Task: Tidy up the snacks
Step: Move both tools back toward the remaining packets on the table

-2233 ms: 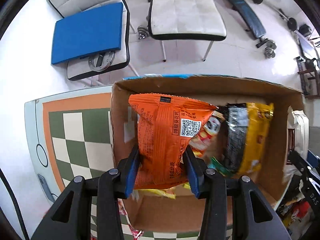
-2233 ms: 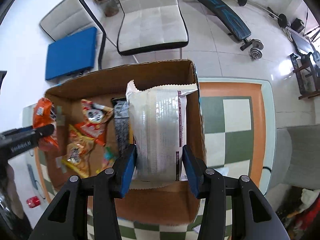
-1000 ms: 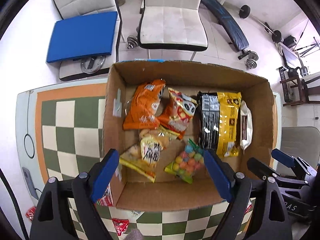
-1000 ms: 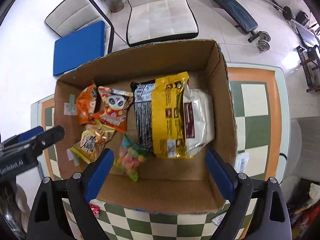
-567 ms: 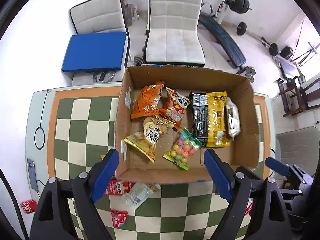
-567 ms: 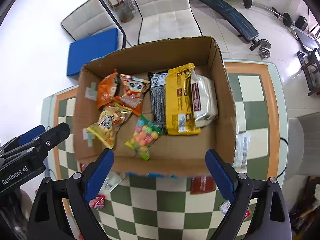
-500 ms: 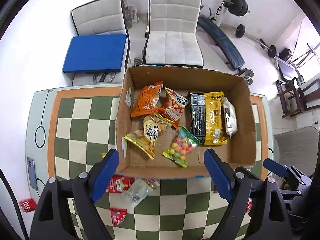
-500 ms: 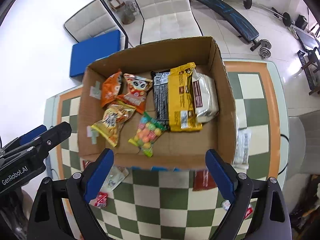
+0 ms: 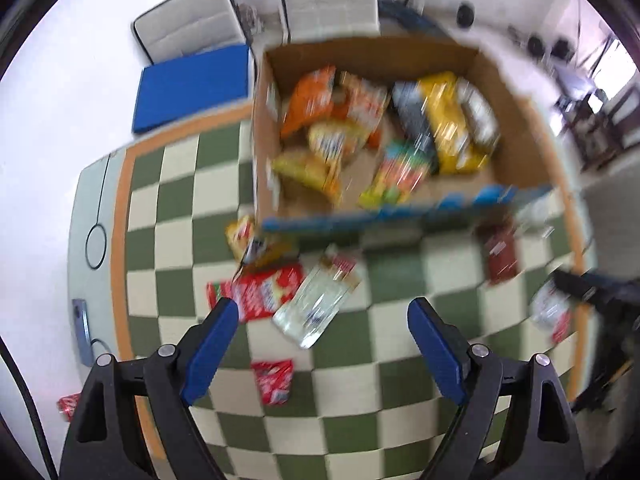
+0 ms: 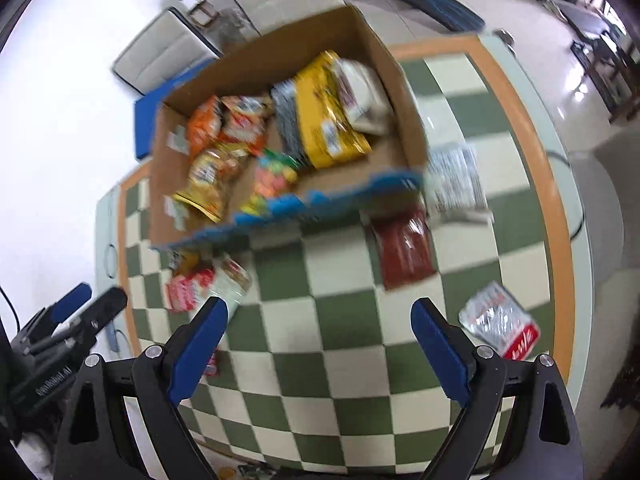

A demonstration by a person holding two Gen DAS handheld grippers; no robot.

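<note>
Snacks (image 9: 448, 120) in crinkly foil inside rectangular cardboard box (image 9: 516, 120); both blue-padded claws (image 9: 322, 320) (image 10: 318, 322) wide, empty.

Your left gripper (image 9: 323, 342) is matte black, each finger a triangular frame with a cut-out window, tipped with a flat royal-blue pad (image 9: 208, 350). You can see round silver screw heads where the links join. Your right gripper (image 10: 320, 346) is built the same, with blue pads (image 10: 438, 354) and silver screws. In the right wrist view, white lettering runs along the left gripper's black body, too blurred to read
</note>
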